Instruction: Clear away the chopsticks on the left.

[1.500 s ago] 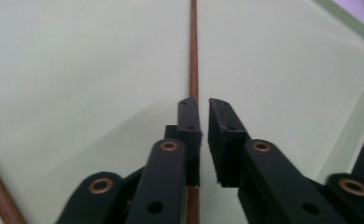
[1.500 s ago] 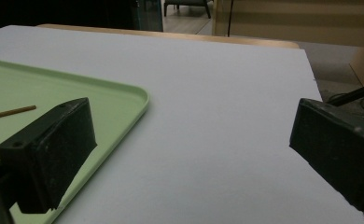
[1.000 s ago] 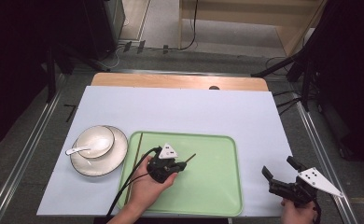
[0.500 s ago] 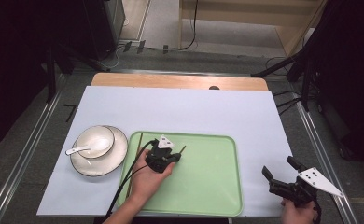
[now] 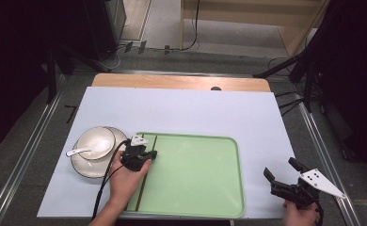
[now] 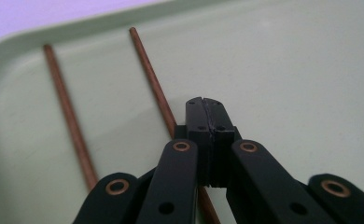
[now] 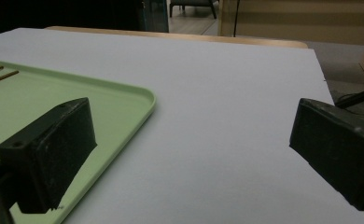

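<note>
Two chopsticks (image 6: pixel 68 112) visible on tray (image 6: pixel 287 70) in left gripper view, blurred into one line from high view. Left gripper (image 6: pixel 203 103) together, empty, beside right chopstick at 9 o'clock. Right gripper (image 7: pixel 189 154) wide apart, empty.

A white bowl (image 5: pixel 97 141) is set on a plate (image 5: pixel 88 165), with a white spoon (image 5: pixel 78 151) laid at the bowl's rim. Both are placed on a pale sheet (image 5: pixel 191 110) spread over a wooden table (image 5: pixel 172 81).
</note>
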The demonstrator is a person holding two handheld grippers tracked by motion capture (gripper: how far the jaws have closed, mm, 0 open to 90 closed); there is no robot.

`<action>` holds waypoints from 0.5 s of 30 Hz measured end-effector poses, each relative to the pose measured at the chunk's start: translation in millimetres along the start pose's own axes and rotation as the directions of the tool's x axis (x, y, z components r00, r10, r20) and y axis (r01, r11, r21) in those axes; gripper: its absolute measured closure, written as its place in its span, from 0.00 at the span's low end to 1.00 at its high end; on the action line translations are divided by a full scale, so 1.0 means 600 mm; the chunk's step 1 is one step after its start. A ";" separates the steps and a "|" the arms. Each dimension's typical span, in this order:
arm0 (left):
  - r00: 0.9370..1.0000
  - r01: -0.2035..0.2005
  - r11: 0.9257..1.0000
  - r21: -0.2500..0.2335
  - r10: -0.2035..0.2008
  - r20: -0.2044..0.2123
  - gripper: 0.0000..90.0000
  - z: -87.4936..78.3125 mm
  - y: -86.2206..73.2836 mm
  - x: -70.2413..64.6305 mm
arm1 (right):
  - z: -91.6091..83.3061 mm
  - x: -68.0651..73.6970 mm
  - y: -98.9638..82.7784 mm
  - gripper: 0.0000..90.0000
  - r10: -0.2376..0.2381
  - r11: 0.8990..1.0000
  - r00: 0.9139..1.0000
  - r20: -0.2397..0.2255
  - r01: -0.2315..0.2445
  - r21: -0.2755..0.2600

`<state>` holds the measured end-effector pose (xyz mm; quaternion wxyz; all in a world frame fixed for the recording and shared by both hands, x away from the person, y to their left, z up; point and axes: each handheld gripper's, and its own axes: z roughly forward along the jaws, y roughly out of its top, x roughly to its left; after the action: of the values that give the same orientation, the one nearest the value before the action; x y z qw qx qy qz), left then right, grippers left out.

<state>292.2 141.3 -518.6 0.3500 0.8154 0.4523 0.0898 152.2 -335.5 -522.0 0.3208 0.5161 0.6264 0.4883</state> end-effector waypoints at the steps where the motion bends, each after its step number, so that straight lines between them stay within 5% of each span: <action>1: 1.000 0.007 1.000 -0.001 -0.007 0.000 1.00 -0.002 -0.002 0.004 | 0.000 0.000 0.000 0.00 0.001 1.000 1.000 0.000 -0.001 0.001; 15: 0.998 0.055 0.998 -0.018 -0.055 -0.035 1.00 -0.020 -0.014 0.031 | 0.001 0.000 -0.001 0.00 0.004 1.000 1.000 0.000 -0.004 0.004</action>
<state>291.4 164.9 -518.6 0.3510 0.7980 0.4799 0.0985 152.3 -335.4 -522.8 0.3186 0.5179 0.6265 0.4876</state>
